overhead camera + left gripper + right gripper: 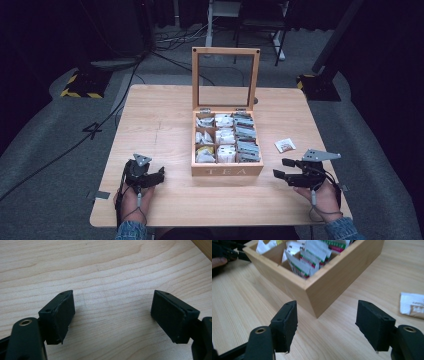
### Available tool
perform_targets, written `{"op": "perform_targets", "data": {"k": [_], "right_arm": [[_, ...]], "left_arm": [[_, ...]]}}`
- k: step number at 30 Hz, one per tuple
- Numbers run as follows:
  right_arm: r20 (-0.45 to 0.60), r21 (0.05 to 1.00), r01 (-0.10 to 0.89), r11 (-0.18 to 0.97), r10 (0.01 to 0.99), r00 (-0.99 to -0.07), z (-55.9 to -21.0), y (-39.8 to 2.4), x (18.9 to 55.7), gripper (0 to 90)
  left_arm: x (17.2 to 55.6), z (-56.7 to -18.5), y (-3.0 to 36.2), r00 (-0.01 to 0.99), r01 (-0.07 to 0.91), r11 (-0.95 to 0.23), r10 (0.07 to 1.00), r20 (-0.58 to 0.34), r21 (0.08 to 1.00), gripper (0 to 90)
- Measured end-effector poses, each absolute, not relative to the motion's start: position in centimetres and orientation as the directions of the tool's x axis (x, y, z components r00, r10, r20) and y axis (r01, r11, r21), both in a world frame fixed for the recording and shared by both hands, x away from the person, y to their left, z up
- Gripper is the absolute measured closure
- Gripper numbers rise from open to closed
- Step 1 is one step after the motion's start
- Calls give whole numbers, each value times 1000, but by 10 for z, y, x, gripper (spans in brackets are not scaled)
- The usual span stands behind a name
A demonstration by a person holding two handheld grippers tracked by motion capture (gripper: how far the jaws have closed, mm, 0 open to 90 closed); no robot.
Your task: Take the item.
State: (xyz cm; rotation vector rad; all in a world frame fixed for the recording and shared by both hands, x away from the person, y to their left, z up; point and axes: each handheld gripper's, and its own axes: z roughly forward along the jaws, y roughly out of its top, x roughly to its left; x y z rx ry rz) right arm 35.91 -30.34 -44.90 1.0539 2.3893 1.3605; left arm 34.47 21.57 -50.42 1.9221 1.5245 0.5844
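A wooden tea box (227,170) marked TEA stands at the table's middle with its glass-paned lid (225,77) raised upright. Its compartments hold several tea bags (225,136). One loose tea bag (285,145) lies on the table to the right of the box. My left gripper (160,173) rests low at the front left, open, with bare wood between its jaws (113,307). My right gripper (279,167) is open at the front right, pointing at the box's near corner (317,290), with nothing between its jaws (327,315). The loose bag (413,305) lies off to its right.
The wooden table (165,115) has bare room to the left of the box and along the front edge. Cables and stand bases lie on the floor beyond the far edge. The other hand and its gripper (227,252) show past the box.
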Motion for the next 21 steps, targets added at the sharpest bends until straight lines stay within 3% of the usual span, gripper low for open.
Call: {"op": "perform_targets", "data": {"k": [9, 14, 21], "right_arm": [[130, 779, 494, 387, 670, -731, -486, -293, 353, 315], [53, 751, 471, 464, 668, -742, -500, -288, 352, 311], [-2, 744, 426, 515, 639, -769, -504, -283, 352, 205]], "left_arm": [[345, -504, 216, 239, 701, -151, 970, -31, 697, 199], [345, -504, 216, 239, 701, -151, 970, -31, 697, 199], [345, -504, 216, 239, 701, -151, 971, -31, 697, 199]]}}
